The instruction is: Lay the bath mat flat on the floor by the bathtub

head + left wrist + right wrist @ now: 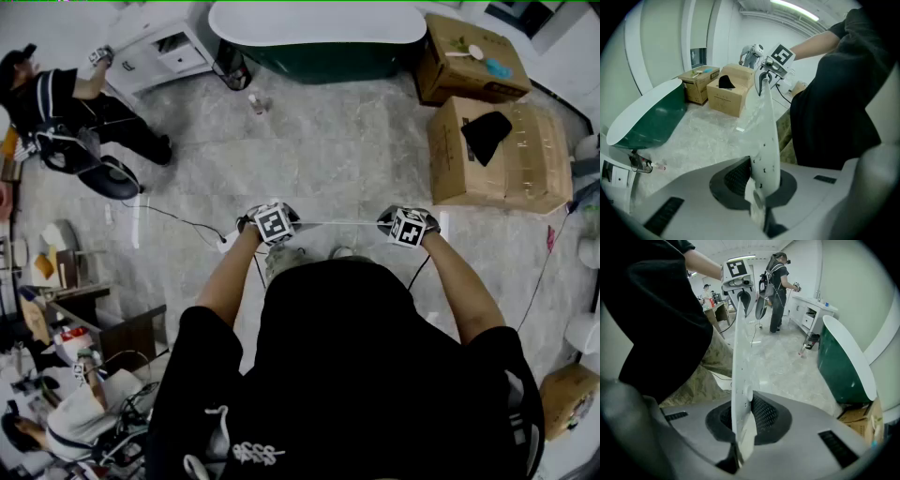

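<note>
Floor (328,159): grey marble, fills the head view. Bathtub (319,28): green with a white rim, at 12 o'clock. Boxes (497,150): cardboard, at 2 o'clock, their print too small to read. Mat (337,223): white and perforated, stretched edge-up above the floor at centre. Left gripper (281,225) and right gripper (398,225): fingers clamped on opposite ends of the mat.

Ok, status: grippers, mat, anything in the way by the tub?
The left gripper and right gripper both shut on the bath mat. Mat stretched between them, not yet laid. By bathtub: small bottle on floor; cardboard boxes off right.
</note>
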`<state>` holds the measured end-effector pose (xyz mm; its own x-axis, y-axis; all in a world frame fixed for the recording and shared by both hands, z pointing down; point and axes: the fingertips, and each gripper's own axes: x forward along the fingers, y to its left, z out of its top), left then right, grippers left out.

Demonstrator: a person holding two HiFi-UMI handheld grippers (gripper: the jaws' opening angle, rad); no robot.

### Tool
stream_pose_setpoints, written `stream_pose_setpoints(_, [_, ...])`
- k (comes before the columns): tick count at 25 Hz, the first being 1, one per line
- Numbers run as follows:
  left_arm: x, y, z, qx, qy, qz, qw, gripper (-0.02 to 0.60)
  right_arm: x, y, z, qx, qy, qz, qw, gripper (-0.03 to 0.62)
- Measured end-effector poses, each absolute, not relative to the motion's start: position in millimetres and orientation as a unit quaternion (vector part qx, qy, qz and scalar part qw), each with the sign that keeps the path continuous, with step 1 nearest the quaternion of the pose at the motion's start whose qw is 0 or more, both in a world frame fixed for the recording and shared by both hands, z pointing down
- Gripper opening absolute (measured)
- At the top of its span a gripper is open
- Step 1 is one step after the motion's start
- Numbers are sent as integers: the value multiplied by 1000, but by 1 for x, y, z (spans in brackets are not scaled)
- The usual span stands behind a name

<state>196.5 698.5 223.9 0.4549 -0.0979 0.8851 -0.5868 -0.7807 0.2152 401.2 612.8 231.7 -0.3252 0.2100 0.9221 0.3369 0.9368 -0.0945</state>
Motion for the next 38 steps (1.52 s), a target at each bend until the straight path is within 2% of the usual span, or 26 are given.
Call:
stream_pose_setpoints(9, [213,683,219,810,-231,478,250,26,415,587,228,-153,-803,-89,569,28])
stream_pose_setpoints(22, [192,638,216,821,-216,471,240,26,395,539,229,-130,-795,-91,585,28])
stream_pose_setpoints(30, [151,581,219,833,-201,453,245,26,363,493,232,-121,-785,-48,606,28])
stream_pose_setpoints(38, [92,519,228,837,-202,441,256,26,305,429,237,-122,-772,-60,621,28])
